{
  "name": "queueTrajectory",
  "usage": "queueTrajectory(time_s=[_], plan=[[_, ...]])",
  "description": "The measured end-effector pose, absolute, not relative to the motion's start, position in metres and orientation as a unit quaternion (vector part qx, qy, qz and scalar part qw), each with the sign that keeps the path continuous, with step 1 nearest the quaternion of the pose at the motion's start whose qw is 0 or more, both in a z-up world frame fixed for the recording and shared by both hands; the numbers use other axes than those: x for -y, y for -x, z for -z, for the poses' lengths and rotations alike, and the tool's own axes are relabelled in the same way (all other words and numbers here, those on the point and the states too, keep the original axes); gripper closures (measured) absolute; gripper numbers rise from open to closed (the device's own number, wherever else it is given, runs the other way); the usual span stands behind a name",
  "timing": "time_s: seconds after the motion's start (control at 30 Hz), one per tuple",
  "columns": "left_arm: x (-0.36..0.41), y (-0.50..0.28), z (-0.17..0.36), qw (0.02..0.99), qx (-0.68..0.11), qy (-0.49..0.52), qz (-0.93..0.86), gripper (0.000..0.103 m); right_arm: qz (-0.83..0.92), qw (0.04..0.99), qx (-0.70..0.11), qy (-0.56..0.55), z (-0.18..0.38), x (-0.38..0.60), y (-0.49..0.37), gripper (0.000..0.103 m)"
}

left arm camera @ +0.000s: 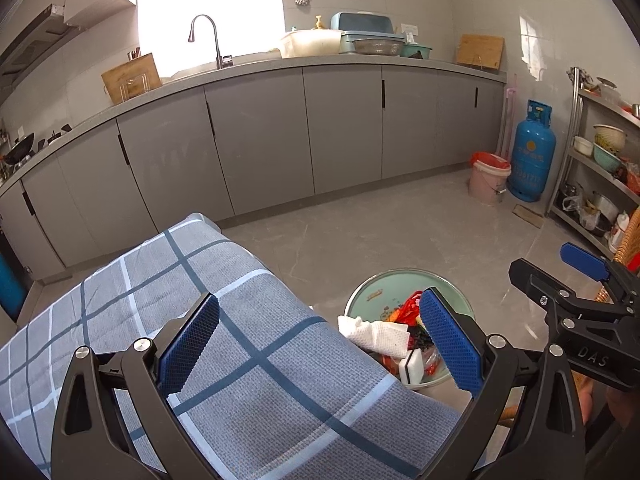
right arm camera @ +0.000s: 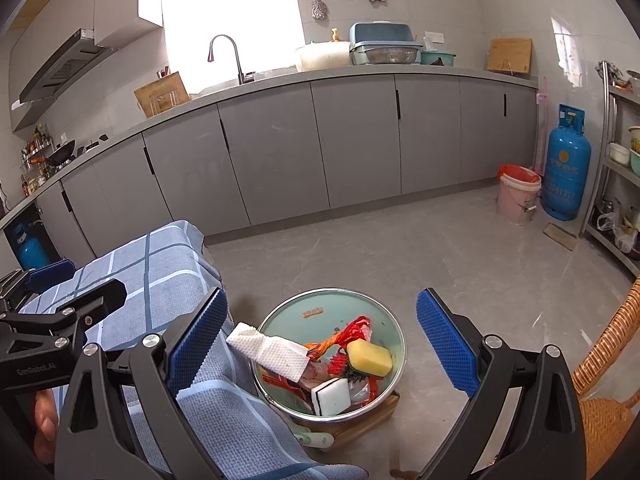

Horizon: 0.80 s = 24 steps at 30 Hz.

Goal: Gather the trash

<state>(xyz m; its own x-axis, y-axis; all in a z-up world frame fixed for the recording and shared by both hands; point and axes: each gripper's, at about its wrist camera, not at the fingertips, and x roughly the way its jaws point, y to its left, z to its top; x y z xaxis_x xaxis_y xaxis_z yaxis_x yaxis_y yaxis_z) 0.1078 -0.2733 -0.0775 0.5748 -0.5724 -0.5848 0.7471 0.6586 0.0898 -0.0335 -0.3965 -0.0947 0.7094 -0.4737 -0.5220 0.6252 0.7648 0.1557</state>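
Both grippers hang above the scene, and everything turns on the metal bowl [right arm camera: 362, 394] sitting low on the kitchen floor. The left gripper [left arm camera: 320, 336] has its blue pads spread wide, gripping nothing; one pad sits over the checked cloth [left arm camera: 248, 364], the other over the bowl's near side. The right gripper [right arm camera: 322, 338] is spread just as wide, also empty, and its two pads frame the bowl from either side in the right wrist view.

The trash is in the bowl. A crumpled paper towel [right arm camera: 272, 350] leans over the bowl's left rim, poking out toward the cloth. A yellow sponge [right arm camera: 370, 357] lies on the right side of the heap, a white sponge with a dark stripe [right arm camera: 331, 397] sits at the bowl's near edge, and red wrappers [right arm camera: 352, 330] are tangled between them.

The bowl rests on a wooden board [right arm camera: 372, 414], with the cloth-covered surface touching its left side. To the bowl's right stands a wicker chair [right arm camera: 604, 364]. Well beyond the bowl, against the grey cabinets [right arm camera: 360, 140], a pink bucket [right arm camera: 518, 196] with a red liner stands just beside a blue gas cylinder [right arm camera: 566, 168].
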Motion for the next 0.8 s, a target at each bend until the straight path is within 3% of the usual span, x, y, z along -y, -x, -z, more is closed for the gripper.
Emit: queueTrajectory(time_s=[0.8], plan=[[0.257,-0.088,0.07,0.869,-0.249,-0.166,0.395,0.004,0.32,0.9,-0.256,-0.148,0.104,0.389,0.049,0.005]])
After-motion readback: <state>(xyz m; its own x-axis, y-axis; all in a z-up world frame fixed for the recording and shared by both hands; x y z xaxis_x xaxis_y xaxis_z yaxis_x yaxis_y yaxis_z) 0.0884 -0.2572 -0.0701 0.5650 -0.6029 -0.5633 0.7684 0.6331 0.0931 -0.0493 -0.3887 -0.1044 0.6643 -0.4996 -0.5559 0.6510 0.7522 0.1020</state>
